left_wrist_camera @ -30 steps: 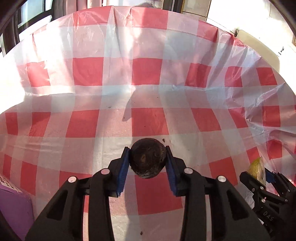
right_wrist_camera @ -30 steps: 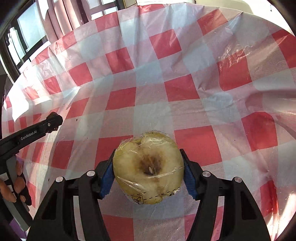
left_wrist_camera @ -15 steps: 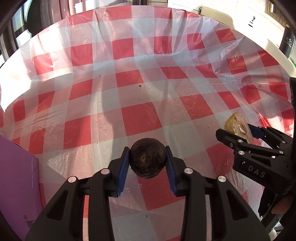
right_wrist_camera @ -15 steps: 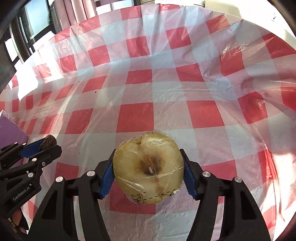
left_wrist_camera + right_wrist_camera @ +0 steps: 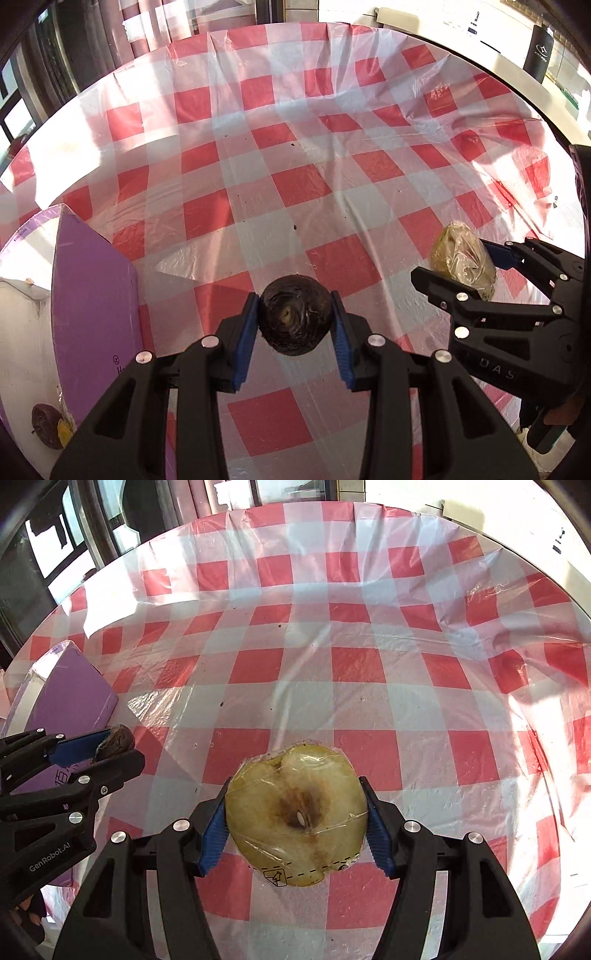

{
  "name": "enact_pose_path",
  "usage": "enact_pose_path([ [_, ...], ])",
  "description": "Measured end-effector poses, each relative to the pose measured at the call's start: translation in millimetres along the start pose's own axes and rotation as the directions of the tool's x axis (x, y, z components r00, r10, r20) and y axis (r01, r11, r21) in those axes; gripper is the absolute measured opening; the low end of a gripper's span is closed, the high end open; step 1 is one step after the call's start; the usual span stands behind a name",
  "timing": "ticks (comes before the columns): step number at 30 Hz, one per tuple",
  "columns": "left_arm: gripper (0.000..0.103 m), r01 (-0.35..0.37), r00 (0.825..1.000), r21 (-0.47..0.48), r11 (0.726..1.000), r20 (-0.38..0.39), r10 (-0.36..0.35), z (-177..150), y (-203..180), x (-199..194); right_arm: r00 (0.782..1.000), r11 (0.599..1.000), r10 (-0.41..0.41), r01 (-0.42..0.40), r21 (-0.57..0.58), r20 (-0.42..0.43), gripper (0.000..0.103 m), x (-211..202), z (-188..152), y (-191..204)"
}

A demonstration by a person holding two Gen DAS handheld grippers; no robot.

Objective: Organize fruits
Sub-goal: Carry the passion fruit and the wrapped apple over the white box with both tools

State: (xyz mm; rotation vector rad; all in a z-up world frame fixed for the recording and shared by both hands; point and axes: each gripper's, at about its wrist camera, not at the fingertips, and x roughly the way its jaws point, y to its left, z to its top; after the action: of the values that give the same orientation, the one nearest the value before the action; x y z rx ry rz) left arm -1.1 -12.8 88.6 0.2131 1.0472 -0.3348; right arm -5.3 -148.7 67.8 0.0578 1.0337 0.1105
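Left gripper (image 5: 294, 322) pinches a dark round fruit (image 5: 294, 316) between its blue pads, held above the red-and-white checked tablecloth (image 5: 295, 184); right gripper (image 5: 295, 821) clamps a plastic-wrapped apple half (image 5: 296, 816), cut face toward the camera, also above the cloth; the two tools sit side by side; a purple box (image 5: 94, 295) stands at the left, with a small dark fruit (image 5: 45, 425) beside its near end.

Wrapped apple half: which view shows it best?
Right wrist view: the wrapped apple half faces the lens, cut face and core visible, clamped in the right gripper. The left wrist view shows it only edge-on, small, at far right.
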Motion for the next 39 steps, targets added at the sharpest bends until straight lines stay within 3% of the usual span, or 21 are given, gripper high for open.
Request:
enact_pose_path([
  [6, 0.037, 0.009, 1.000, 0.031, 0.999, 0.005, -0.009, -18, 15, -29, 1.000, 0.999, 0.008, -0.007, -0.040, 0.024, 0.062, -23, -5, 36],
  [24, 0.037, 0.005, 0.994, 0.118, 0.993, 0.111, -0.019, -30, 62, -79, 0.996, 0.999, -0.022, 0.026, -0.047, 0.084, 0.062, -57, -10, 103],
  [31, 0.038, -0.033, 0.992, 0.087, 0.996, 0.126, 0.022, -44, 102, -91, 0.992, 0.994, 0.013, 0.000, -0.105, 0.123, 0.062, -63, -2, 148],
  [39, 0.038, -0.096, 0.990, -0.013, 0.995, 0.106, 0.097, -71, 162, -100, 0.989, 0.973, 0.076, -0.046, -0.227, 0.126, 0.062, -62, 0, 209],
])
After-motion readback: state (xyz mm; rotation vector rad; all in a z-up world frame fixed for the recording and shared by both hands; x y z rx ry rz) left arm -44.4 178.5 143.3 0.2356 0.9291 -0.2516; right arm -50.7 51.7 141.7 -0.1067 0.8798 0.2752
